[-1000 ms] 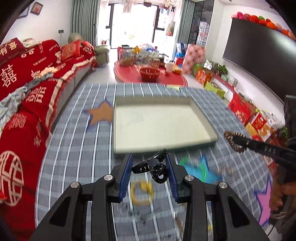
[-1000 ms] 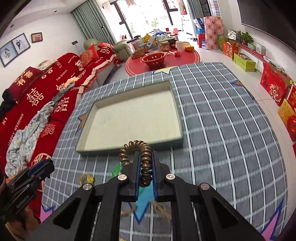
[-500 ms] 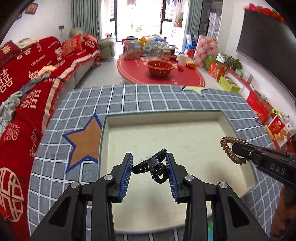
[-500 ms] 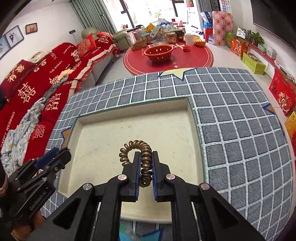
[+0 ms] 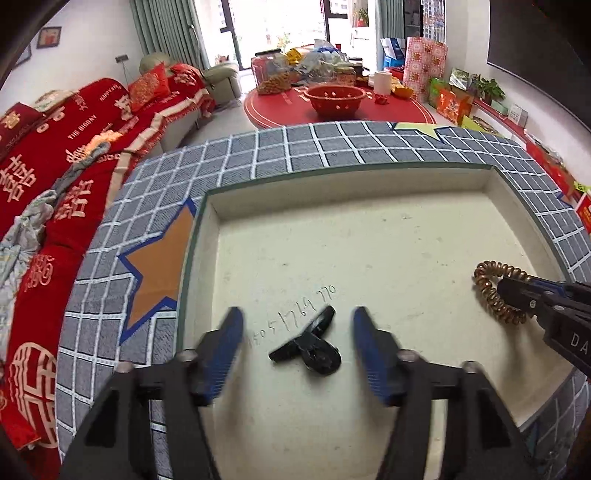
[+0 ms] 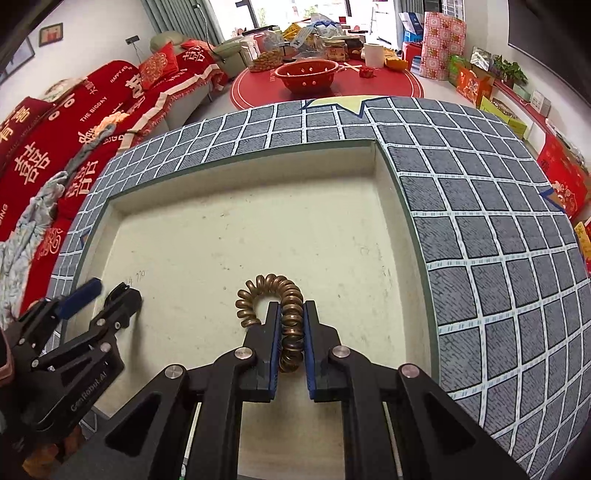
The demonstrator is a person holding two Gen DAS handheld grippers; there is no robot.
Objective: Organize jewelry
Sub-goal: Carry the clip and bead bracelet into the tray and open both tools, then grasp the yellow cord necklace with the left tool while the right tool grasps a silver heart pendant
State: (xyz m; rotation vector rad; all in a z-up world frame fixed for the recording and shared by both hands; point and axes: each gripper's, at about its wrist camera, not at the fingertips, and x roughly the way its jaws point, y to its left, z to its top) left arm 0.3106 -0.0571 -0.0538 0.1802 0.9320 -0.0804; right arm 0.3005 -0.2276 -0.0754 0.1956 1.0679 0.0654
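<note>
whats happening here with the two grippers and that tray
A person is sorting hair accessories into a shallow tray. The left gripper has just been opening and the black hair clip lies loose between its fingers on the tray floor. The right gripper is shut on a bronze spiral hair tie above the tray.

place: home living room | signs: red-covered sofa [image 5: 74, 147], curtains [image 5: 166, 33], round red table [image 6: 325, 88] with snacks, wall photos [image 5: 48, 37]

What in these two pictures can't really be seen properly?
- Left wrist view: left claw fingers are motion-blurred.
- Same view: handwriting in the tray is too small, partly behind the black hair clip.
- Right wrist view: the coiled hair tie's lower loop hides between right claw fingers.
</note>
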